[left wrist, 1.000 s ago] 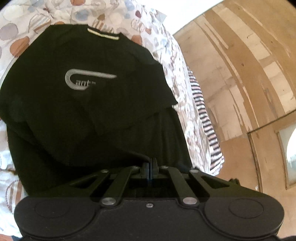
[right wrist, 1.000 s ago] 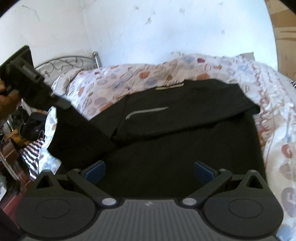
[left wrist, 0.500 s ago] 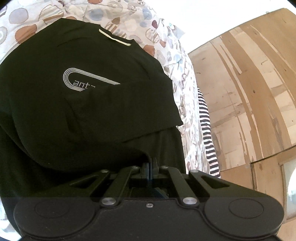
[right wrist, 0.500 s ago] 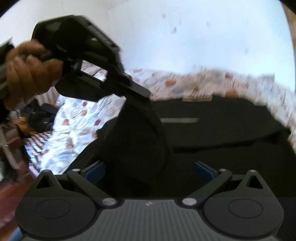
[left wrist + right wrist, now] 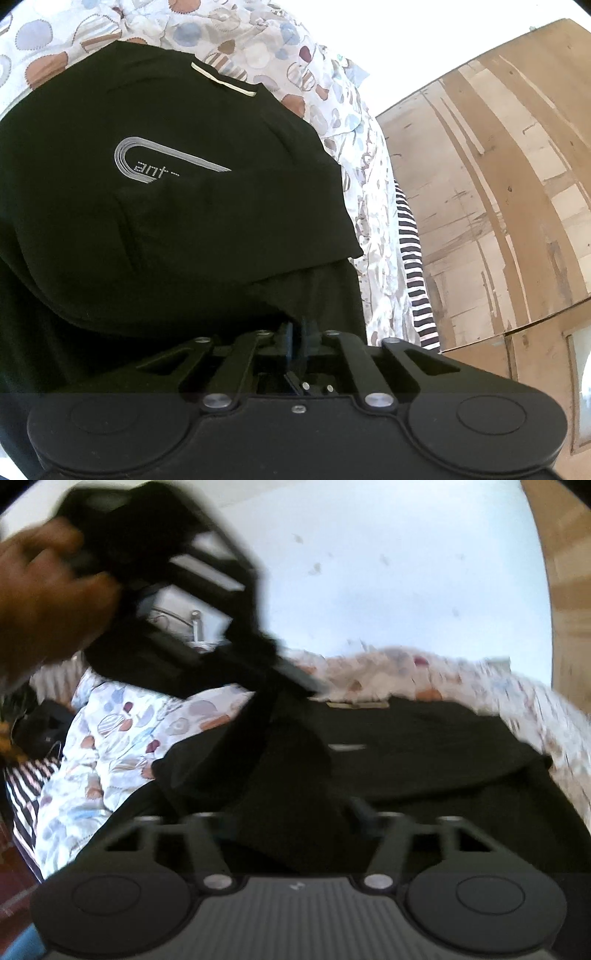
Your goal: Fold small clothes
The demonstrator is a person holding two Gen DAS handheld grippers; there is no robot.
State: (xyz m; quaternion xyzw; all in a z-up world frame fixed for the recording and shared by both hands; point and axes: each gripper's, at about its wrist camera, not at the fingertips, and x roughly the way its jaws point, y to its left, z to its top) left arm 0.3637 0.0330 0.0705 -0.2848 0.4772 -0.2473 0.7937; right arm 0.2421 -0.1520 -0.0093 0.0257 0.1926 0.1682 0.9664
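A black T-shirt (image 5: 184, 221) with a silver logo (image 5: 166, 162) lies on the bed, one side folded over its body. My left gripper (image 5: 297, 326) hovers just over the shirt's lower edge. Its jaws are opening, with a thin gap between them and cloth at their tips. In the blurred right wrist view a hand (image 5: 48, 602) holds that left gripper (image 5: 303, 683) high, and a raised fold of the shirt (image 5: 280, 760) hangs from its tips. My right gripper (image 5: 295, 812) is closing around the bottom of that fold, and I cannot see its pads pressing on it.
A sheet with coloured spots (image 5: 258, 37) covers the bed. A striped cloth (image 5: 413, 266) hangs over the bed's side next to a wooden wardrobe (image 5: 498, 184). A metal bedhead (image 5: 195, 624) and a white wall (image 5: 369, 590) stand behind.
The left gripper carried the raised fold across in front of the right gripper. The right jaws went from wide apart to partly closed around it. The left jaws parted slightly.
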